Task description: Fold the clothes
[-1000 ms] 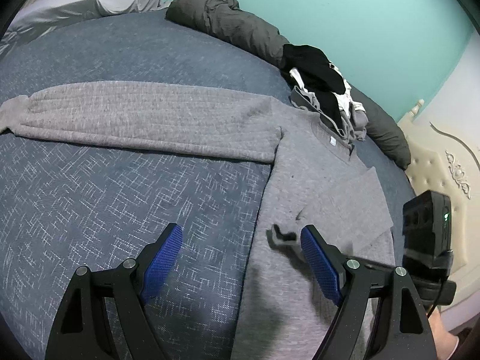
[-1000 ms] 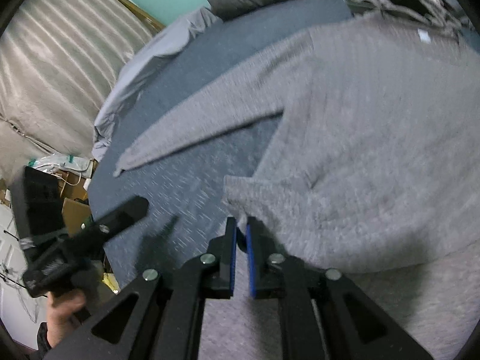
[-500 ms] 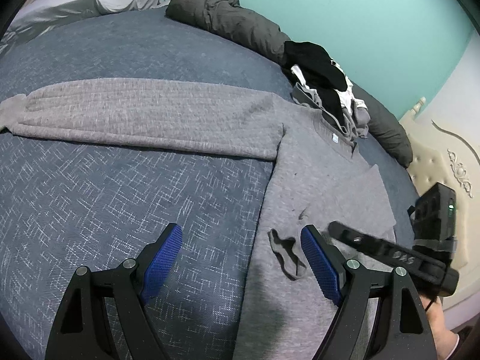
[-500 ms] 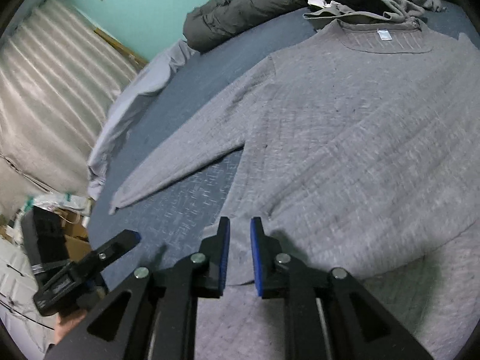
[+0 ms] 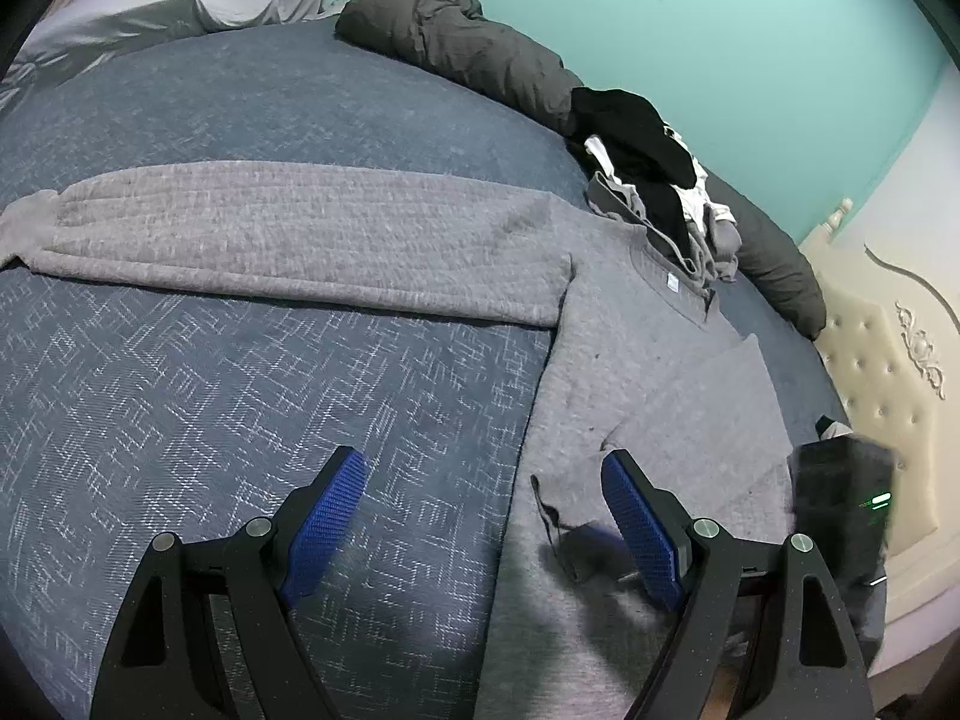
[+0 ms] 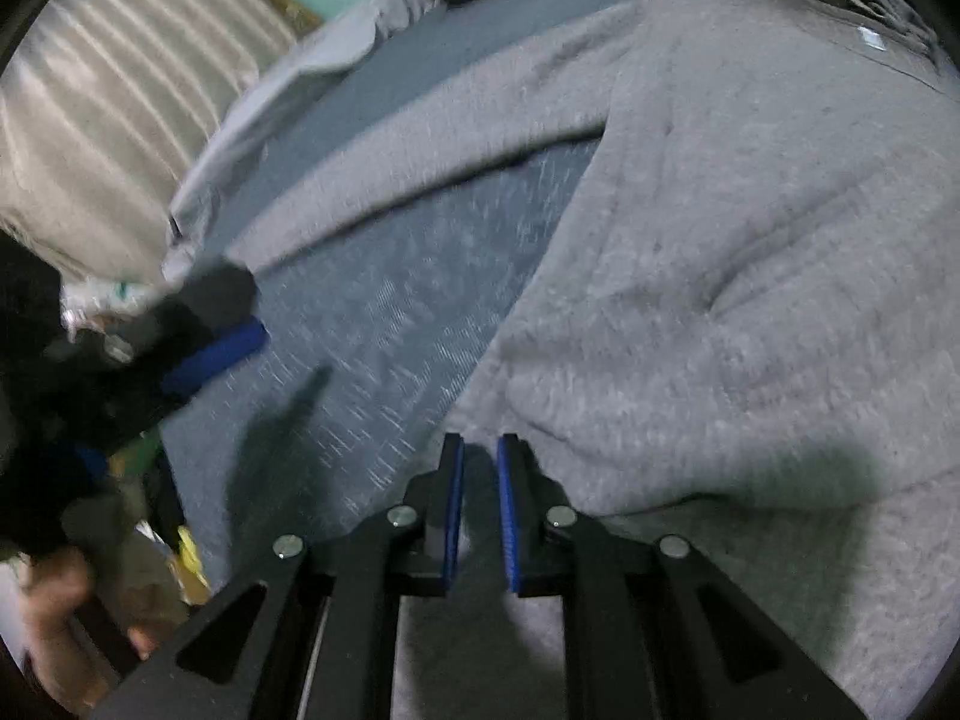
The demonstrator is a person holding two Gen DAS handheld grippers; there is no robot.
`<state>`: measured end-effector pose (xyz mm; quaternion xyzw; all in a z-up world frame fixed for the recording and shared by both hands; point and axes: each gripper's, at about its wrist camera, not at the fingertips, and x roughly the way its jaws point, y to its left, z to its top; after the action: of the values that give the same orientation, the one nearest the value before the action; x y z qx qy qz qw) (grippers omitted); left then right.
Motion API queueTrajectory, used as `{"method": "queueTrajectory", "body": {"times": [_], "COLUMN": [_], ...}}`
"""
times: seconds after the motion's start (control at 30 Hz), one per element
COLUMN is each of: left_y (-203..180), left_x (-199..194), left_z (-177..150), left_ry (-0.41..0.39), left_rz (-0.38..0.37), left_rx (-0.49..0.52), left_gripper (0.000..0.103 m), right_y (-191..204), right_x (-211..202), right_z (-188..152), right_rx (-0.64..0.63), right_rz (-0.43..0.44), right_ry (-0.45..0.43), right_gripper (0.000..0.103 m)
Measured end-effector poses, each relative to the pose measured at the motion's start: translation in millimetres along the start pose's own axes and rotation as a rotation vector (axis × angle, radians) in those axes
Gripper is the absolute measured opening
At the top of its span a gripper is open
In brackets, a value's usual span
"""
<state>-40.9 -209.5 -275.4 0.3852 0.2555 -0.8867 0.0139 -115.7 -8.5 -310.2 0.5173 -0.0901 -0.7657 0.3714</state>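
Observation:
A grey knit sweater (image 5: 630, 360) lies flat on the dark blue bedspread (image 5: 240, 396). One sleeve (image 5: 288, 234) stretches out to the left; the other sleeve (image 5: 702, 414) is folded across the body, its cuff (image 5: 549, 504) near the hem. My left gripper (image 5: 483, 468) hangs open over the bedspread and the sweater's left edge, holding nothing. My right gripper (image 6: 480, 450) sits at the folded sleeve's end on the sweater (image 6: 750, 240). Its jaws are closing to a narrow slit, through which grey fabric shows. It appears blurred in the left wrist view (image 5: 591, 540).
A dark grey duvet (image 5: 456, 42) and a pile of black, white and grey clothes (image 5: 648, 150) lie along the bed's far edge by the teal wall. A cream headboard (image 5: 882, 372) stands right, a light grey sheet (image 5: 168, 6) far left. A person's hand (image 6: 54, 618) holds the left gripper.
The cuff, raised a second ago, dropped flat on the sweater. The right gripper drew back from it, then came forward and down to the sleeve's end again. The left gripper stayed put.

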Motion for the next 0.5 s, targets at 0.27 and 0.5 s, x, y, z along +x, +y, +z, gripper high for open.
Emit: {"method": "queueTrajectory", "body": {"times": [0.27,0.5], "left_y": [-3.7,-1.6], "left_x": [0.8,1.5], "left_z": [-1.0,-1.3], "left_ry": [0.002,0.004], "left_rz": [0.001,0.009], "left_rx": [0.007,0.004], "left_gripper": [0.084,0.084], "right_y": [-21.3,-24.6], "right_x": [-37.2,-8.9], "right_z": [3.8,-21.4], "right_rx": [0.040,0.045], "right_rz": [-0.067,-0.060], "right_ry": [-0.096,0.021], "right_gripper": [0.010,0.011]}}
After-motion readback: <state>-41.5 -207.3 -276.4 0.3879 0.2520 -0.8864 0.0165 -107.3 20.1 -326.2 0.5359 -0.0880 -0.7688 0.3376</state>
